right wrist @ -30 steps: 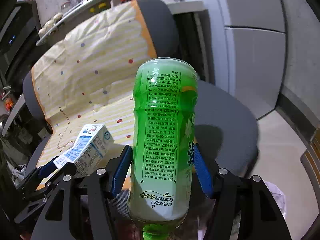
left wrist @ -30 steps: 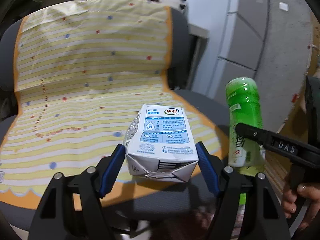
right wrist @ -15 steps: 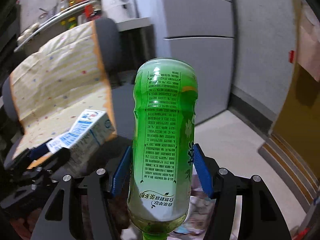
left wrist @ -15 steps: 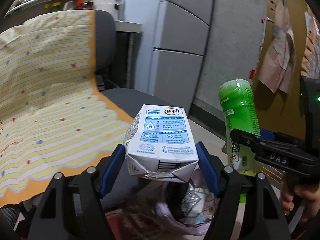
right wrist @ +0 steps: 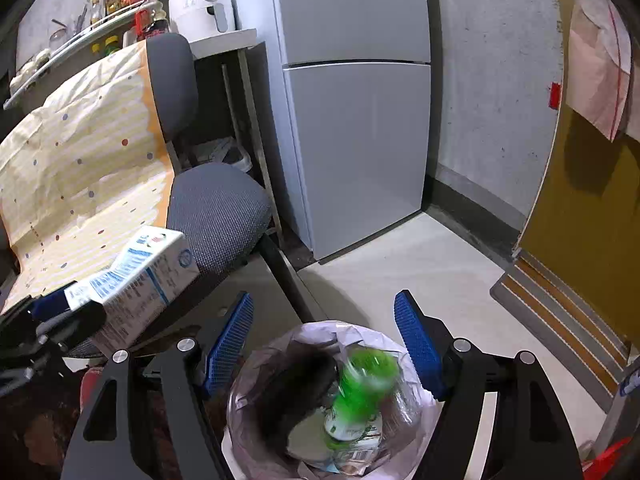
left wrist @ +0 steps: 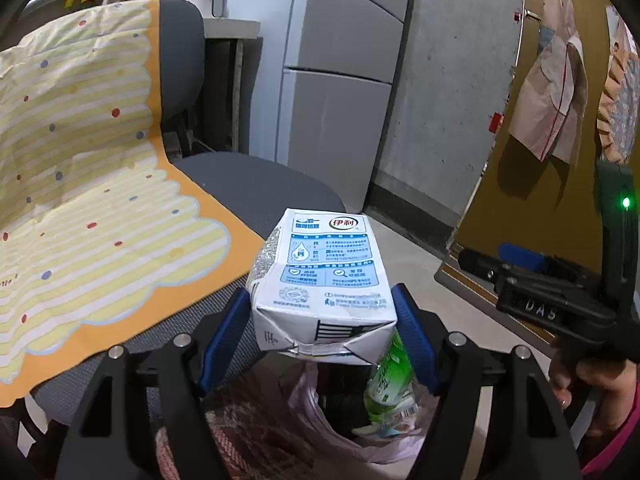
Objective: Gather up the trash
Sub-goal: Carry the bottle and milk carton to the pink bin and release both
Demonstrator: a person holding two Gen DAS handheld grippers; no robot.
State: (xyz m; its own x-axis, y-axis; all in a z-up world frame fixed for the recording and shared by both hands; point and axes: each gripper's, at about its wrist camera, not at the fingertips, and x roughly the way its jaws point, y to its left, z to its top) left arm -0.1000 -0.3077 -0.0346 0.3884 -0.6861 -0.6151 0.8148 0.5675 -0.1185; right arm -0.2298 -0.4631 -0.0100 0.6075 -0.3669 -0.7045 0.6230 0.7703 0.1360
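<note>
Milk carton point(left wrist: 320, 280) was clamped between the blue ribbed pads point(left wrist: 224, 336) of the left gripper point(left wrist: 320, 332), held in the air above and slightly to the chair side of the trash bin point(right wrist: 248, 384). Its long axis ran forward, away from the camera, roughly along the fingers; the folded, dented end faced the camera. In the right wrist view the carton point(right wrist: 136, 280) sat up and left of the bin mouth, so the bin lay below and toward the right of the left gripper. The left hand was the only one with anything left to drop, and it was near the opening.

Right gripper point(right wrist: 324, 344) stood spread wide with nothing between its pads, directly over the bin. Green bottle point(right wrist: 360, 384) was inside the bin, motion-blurred, lying tilted against other refuse; whether it had settled could not be told.

Materials: the carton was coated paperboard, white with blue print, a rectangular block with creased corners; likely light and easily crushed. The bottle was thin green plastic with a printed label. The bin was lined with a pale, crinkled translucent bag, interior dark. An office chair point(right wrist: 216, 208) with grey mesh seat stood beside it, draped with a striped, dotted yellow cloth point(left wrist: 88, 208).

Judgement: a short shift over the opening, then release.
</note>
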